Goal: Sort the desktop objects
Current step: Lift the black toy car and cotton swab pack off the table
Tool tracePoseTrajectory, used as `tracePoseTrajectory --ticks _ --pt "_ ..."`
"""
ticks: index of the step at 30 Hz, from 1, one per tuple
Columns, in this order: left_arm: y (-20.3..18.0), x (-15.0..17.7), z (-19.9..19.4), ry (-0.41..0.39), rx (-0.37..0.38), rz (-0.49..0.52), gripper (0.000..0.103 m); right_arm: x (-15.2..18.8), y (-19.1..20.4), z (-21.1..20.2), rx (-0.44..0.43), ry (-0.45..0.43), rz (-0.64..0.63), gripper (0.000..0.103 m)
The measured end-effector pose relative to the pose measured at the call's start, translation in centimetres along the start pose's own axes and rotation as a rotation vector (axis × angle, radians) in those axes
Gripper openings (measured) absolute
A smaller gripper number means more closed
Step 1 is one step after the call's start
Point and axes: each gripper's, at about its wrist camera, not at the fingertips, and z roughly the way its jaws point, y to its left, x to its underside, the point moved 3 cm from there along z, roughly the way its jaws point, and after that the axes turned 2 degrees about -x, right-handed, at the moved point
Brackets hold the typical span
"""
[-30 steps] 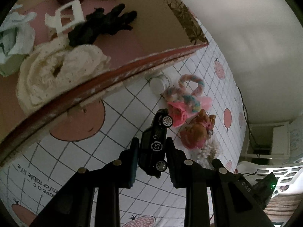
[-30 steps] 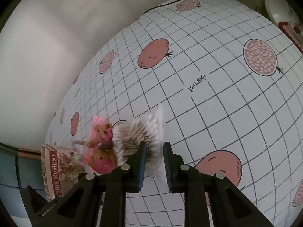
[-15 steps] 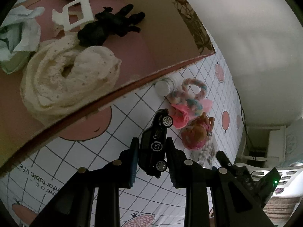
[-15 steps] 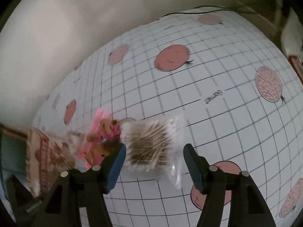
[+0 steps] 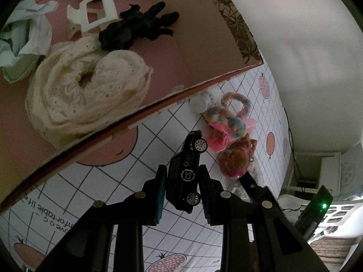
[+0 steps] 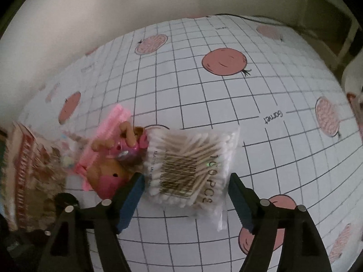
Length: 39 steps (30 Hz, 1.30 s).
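Between the right tongs (image 6: pixel 185 195), whose jaws are opening, a clear packet of cotton swabs (image 6: pixel 191 170) lies flat on the checked counter (image 6: pixel 226 104); a second ago it was pinched by those same jaws, and now neither blue pad presses on it, so the packet has been let go and set down. Just to the left of these tongs a small doll in pink (image 6: pixel 113 158) and a pink comb (image 6: pixel 109 127) are crowded against the packet. The release may have been made to regrip, though that cannot be settled. The left tongs (image 5: pixel 182 190) are narrow and closed on a black toy car (image 5: pixel 185 174), unchanged over the last second. Ahead of them and above, an open cardboard box (image 5: pixel 204 45) already holds a cream lace cloth (image 5: pixel 88 95) and a black toy animal (image 5: pixel 138 27), so the car is judged ready to be carried there next.
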Motion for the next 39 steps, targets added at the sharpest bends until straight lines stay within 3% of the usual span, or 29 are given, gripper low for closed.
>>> tracePoseTrajectory --ticks 8,12,15,19,23,29,33,39 --pt "0.6 0.4 -0.7 0.007 0.005 -0.001 0.029 -0.1 0.3 0.4 0.045 0.001 -0.013 0.077" --pt "0.3 0.6 -0.6 0.008 0.007 0.005 0.029 -0.3 -0.2 0.2 0.037 0.005 -0.001 0.069" --pt "0.2 0.8 -0.6 0.002 0.008 0.0 0.029 -0.5 -0.9 -0.1 0.001 0.01 0.043 0.062" --pt "-0.3 1.0 -0.6 -0.005 0.012 0.007 0.029 -0.8 -3.2 -0.7 -0.148 0.007 0.211 0.061" --pt "-1.2 1.3 -0.5 -0.01 0.017 0.033 0.029 -1.3 -4.9 -1.7 -0.174 -0.029 0.304 0.061" --pt "-3.6 1.8 -1.1 -0.067 0.044 0.109 0.029 -3.2 -4.9 -6.6 -0.177 -0.225 0.338 0.061" --pt "-6.4 2.3 -2.6 -0.157 0.083 0.211 0.029 -3.6 -3.8 -11.4 -0.136 -0.408 0.277 0.061" --pt "-9.6 3.2 -5.1 -0.264 0.178 0.334 0.029 -3.9 -2.5 -16.2 -0.162 -0.571 0.212 0.061"
